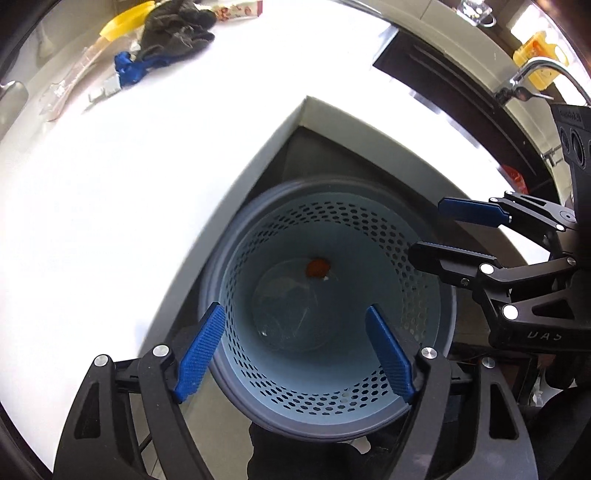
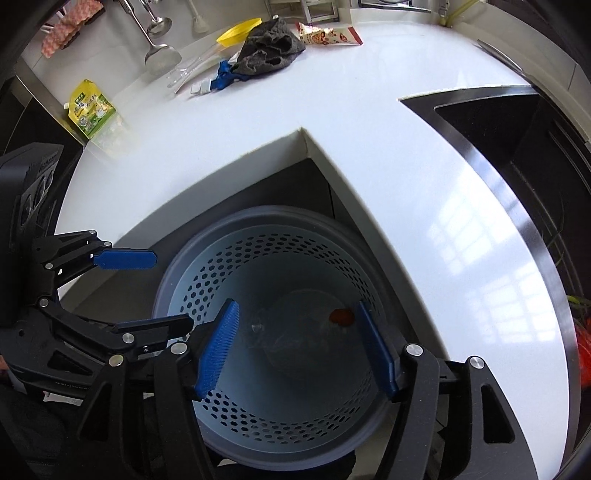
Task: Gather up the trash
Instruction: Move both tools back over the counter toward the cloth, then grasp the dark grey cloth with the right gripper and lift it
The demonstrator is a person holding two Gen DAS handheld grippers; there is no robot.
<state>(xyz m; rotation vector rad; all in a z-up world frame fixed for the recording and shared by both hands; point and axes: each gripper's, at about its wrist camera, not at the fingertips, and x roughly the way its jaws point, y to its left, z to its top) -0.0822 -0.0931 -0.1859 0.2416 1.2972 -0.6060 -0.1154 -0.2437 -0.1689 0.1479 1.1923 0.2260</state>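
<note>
In the left wrist view, the left gripper (image 1: 295, 350) is seen with its blue pads spread wide and nothing caught between them; neither pad touches anything. It is held above the mouth of a pale blue perforated bin (image 1: 424, 295), which stands on the floor in the inner corner of a white countertop (image 1: 147, 184). At the bottom of the bin a crumpled clear plastic wrapper (image 1: 288, 310) is seen, with a small orange-red scrap (image 1: 317, 266) at its far edge. The right gripper (image 1: 432, 234) enters from the right edge, above the bin's rim; its jaws are also parted and empty. At the far end of the counter, well apart from the bin, a dark grey cloth (image 1: 173, 29), a blue crumpled piece (image 1: 129, 68), a yellow dish (image 1: 125, 22) and a printed snack packet (image 1: 240, 9) are left lying. A tap (image 1: 535, 74) is visible at the upper right.

In the right wrist view, the right gripper (image 2: 299, 343) is seen from behind, its blue pads standing apart over the bin (image 2: 184, 295) with nothing gripped and nothing touched. Between the pads, far below, the clear wrapper (image 2: 295, 343) and the orange-red scrap (image 2: 341, 316) are seen on the bin's floor. The left gripper (image 2: 151, 291) reaches in from the left, open and empty above the rim. On the countertop (image 2: 332, 129) the grey cloth (image 2: 269, 48), the blue piece (image 2: 225, 77), the yellow dish (image 2: 238, 31) and the snack packet (image 2: 328, 37) are grouped near the back. A yellow-green pouch (image 2: 92, 109) is seen at the left end, and a dark sink (image 2: 517, 129) at the right.
</note>
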